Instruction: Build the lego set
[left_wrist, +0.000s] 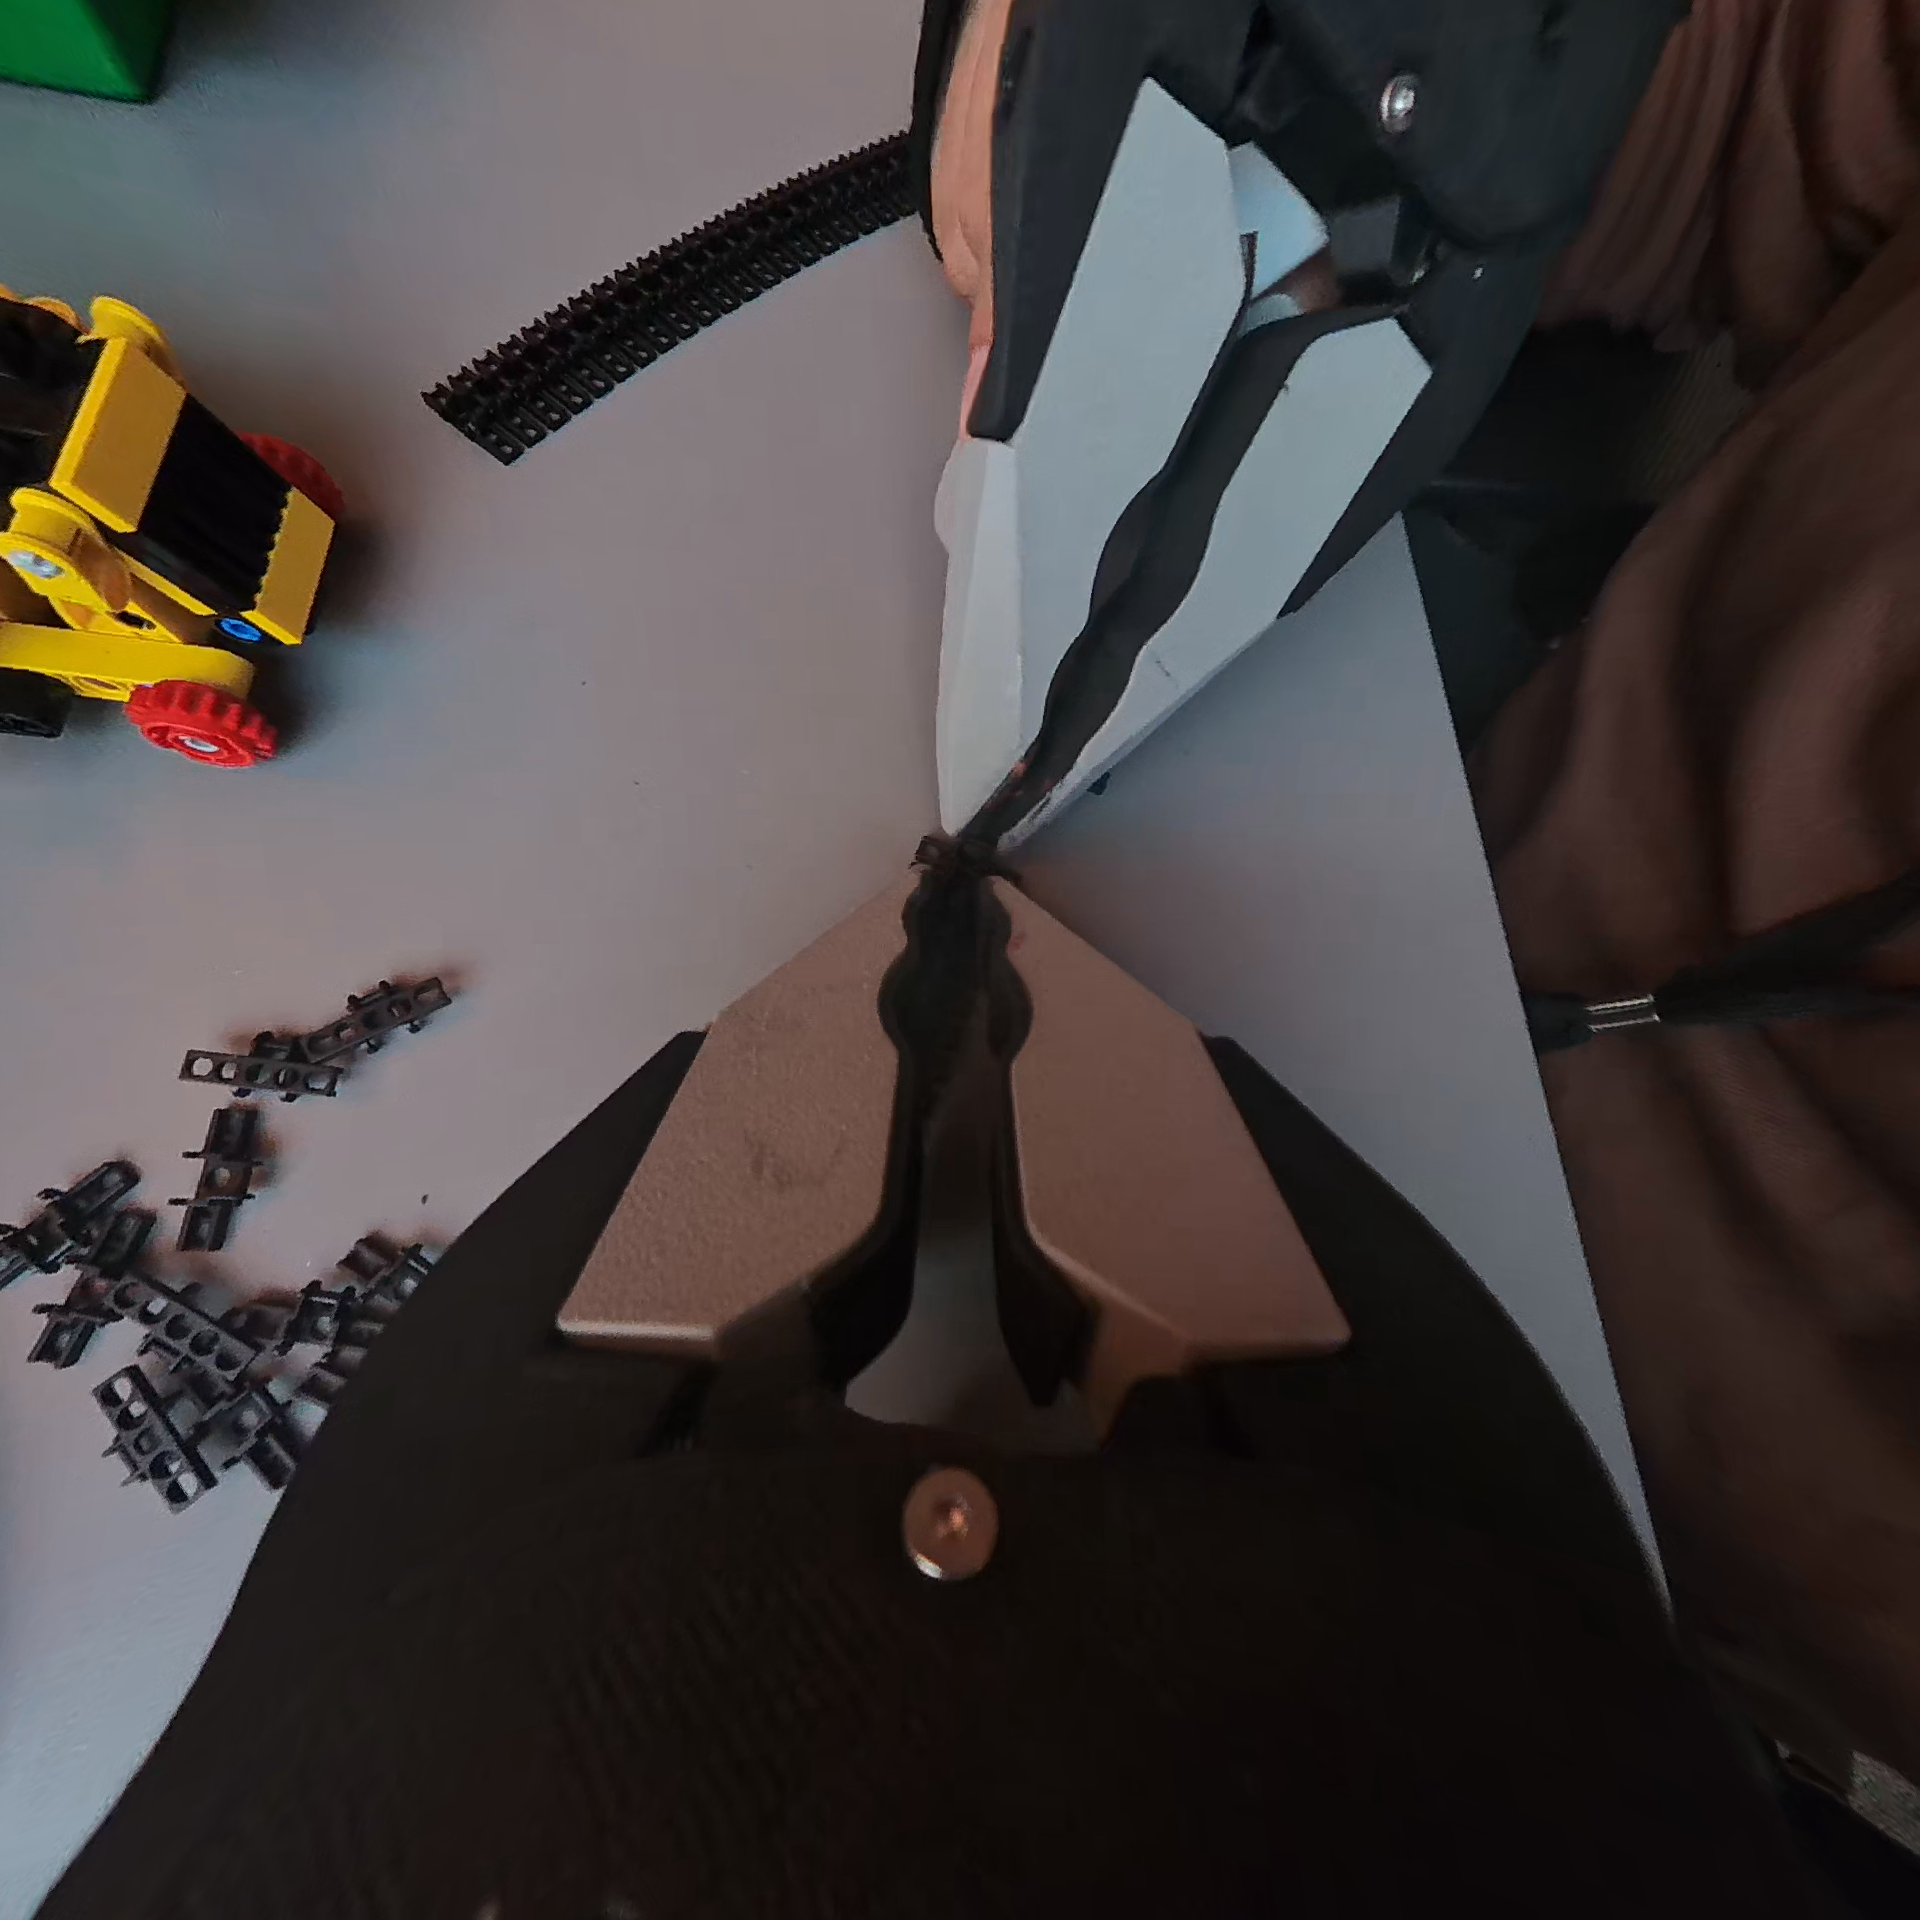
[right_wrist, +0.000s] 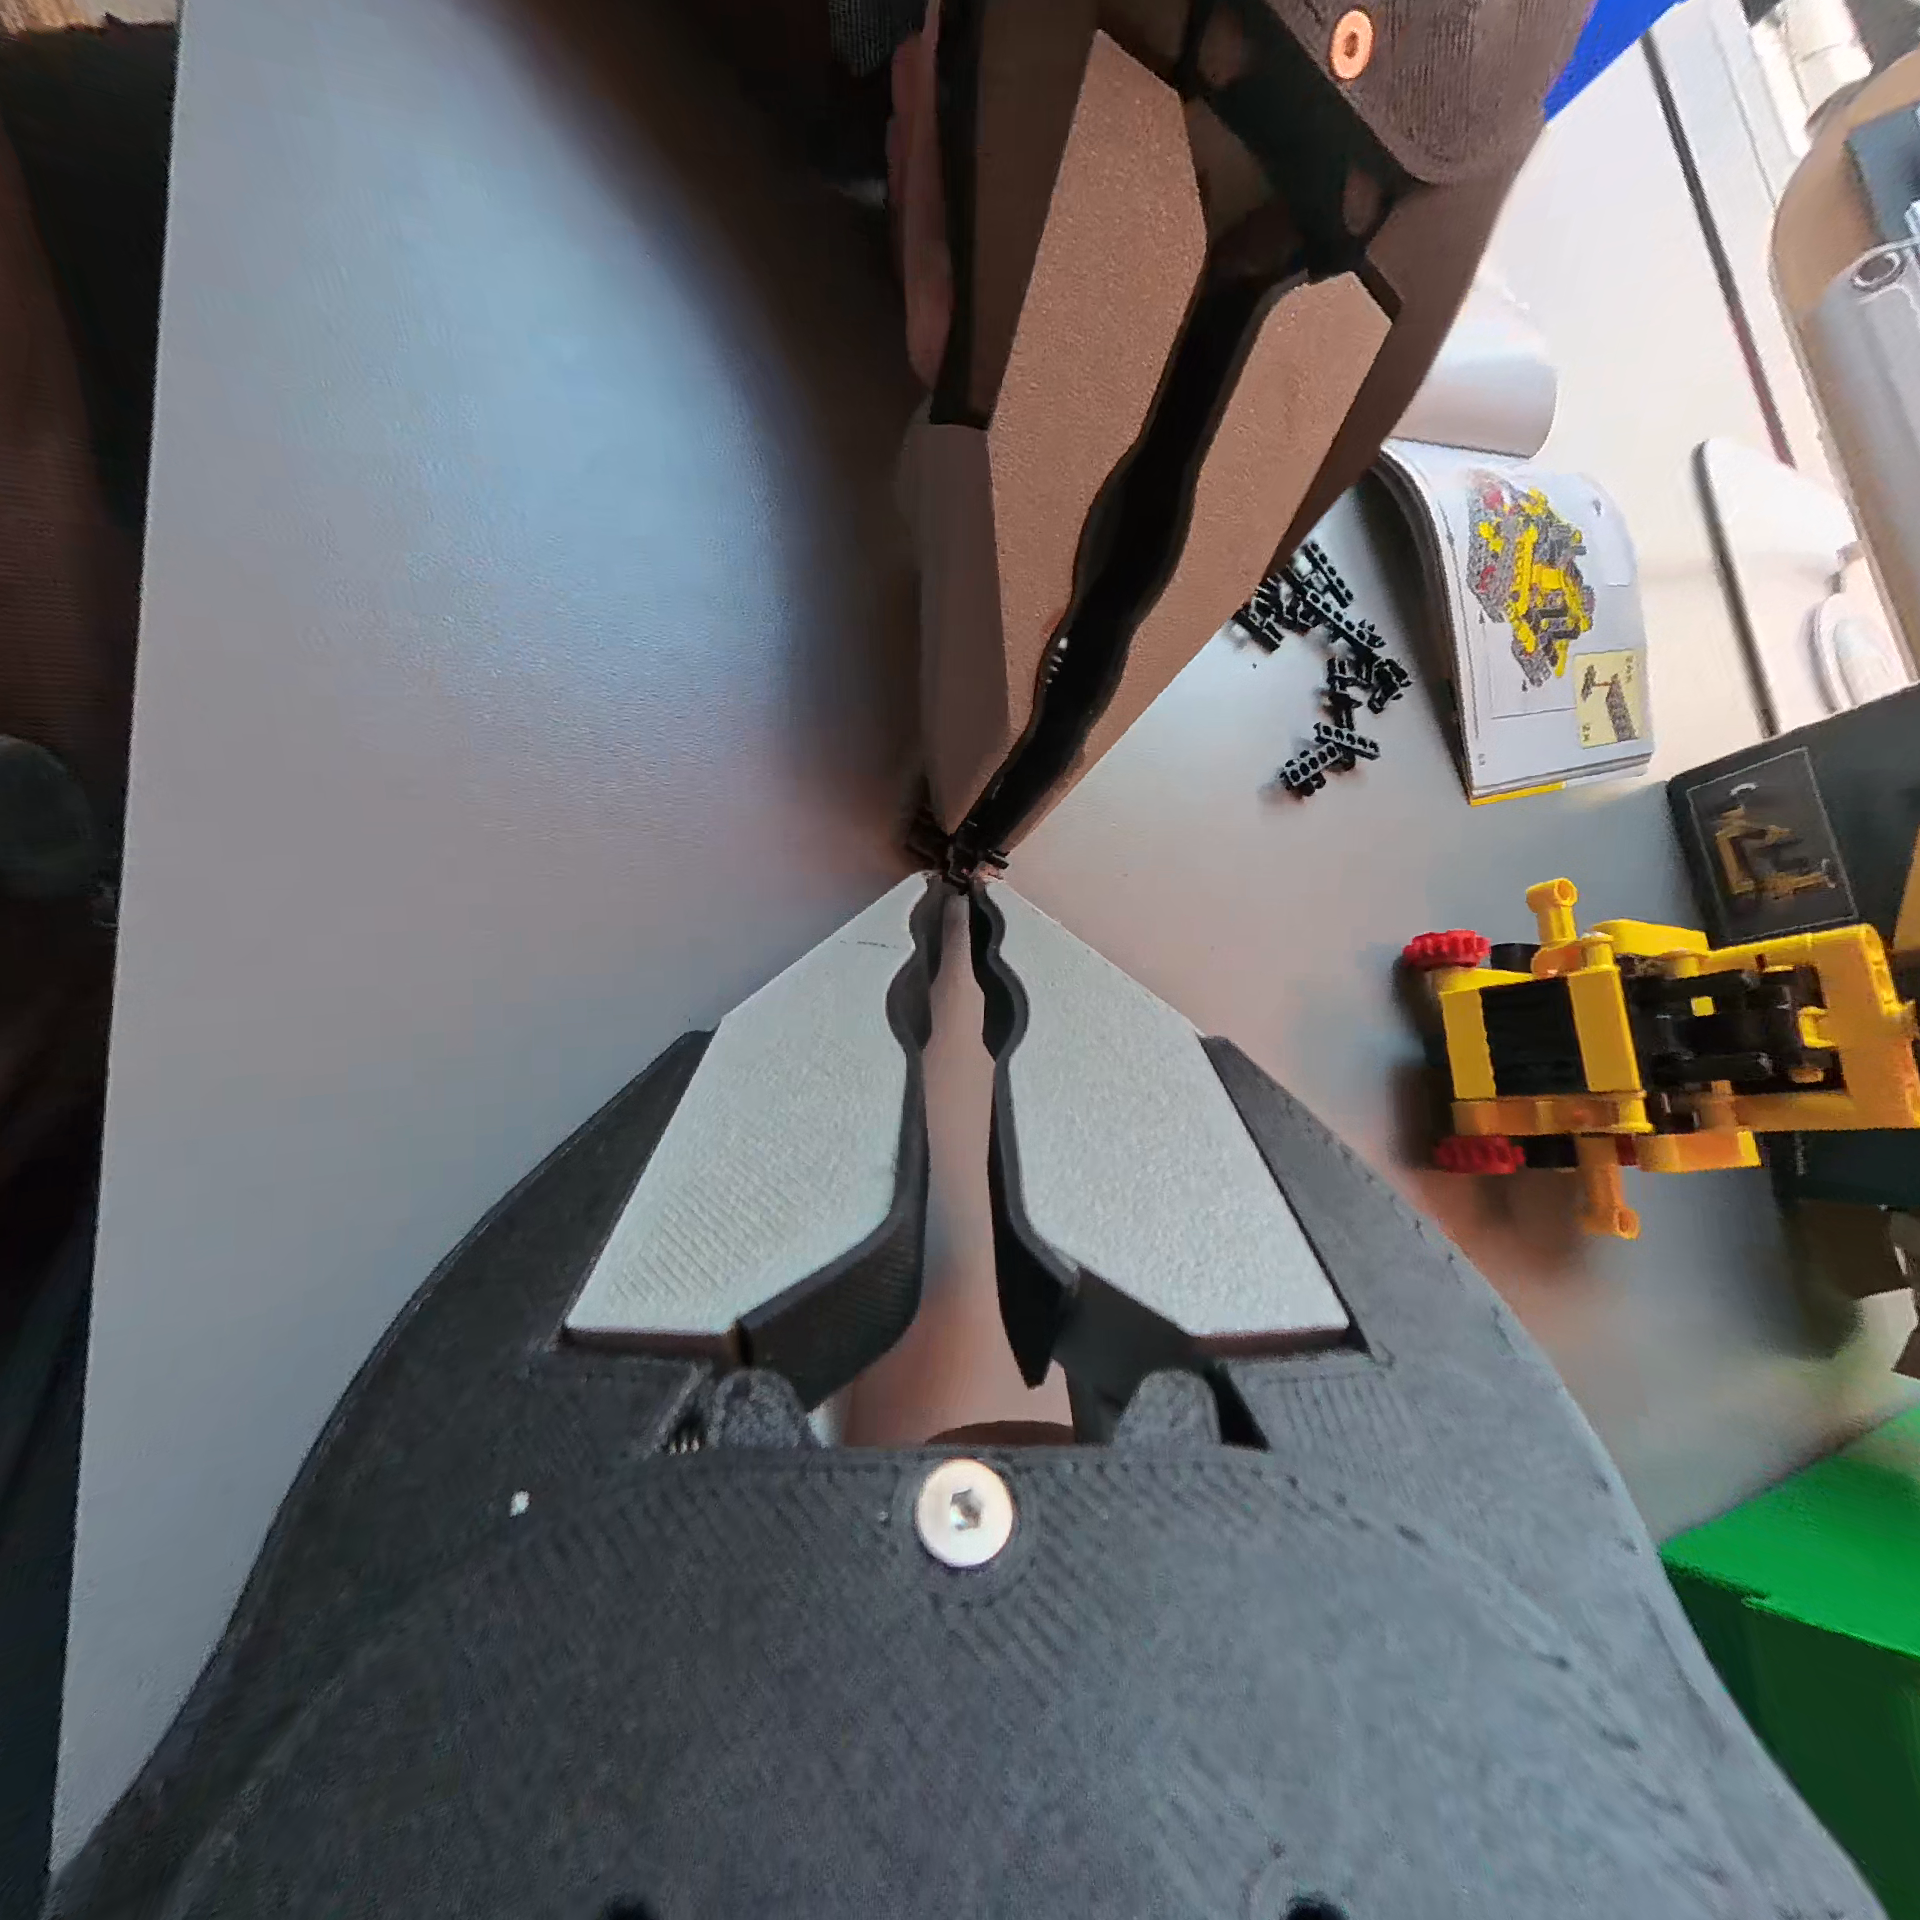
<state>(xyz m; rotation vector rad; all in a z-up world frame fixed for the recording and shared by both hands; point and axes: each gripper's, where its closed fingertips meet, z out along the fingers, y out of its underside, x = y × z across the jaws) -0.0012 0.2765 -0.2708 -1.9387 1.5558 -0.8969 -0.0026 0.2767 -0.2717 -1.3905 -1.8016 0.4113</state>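
we see left bronze tongs (left_wrist: 951, 883) clamped on small black plastic track links (left_wrist: 948, 854) | right grey tongs (right_wrist: 954, 878) pinching same links tip-to-tip | above grey desk (left_wrist: 675, 675) | yellow lego vehicle (left_wrist: 145, 540) well apart

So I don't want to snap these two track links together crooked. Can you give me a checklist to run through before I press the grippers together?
1. Left gripper shut on a track link: ok.
2. Right gripper shut on its own link: cannot tell, the tips are closed but the small black pieces blur together.
3. Tips of both grippers meeting point to point: ok.
4. Links lined up straight: cannot tell, too small and dark.
5. Finished track strip lying out of the way on the table: ok.
6. Spare links and the yellow vehicle away from the grippers: ok.
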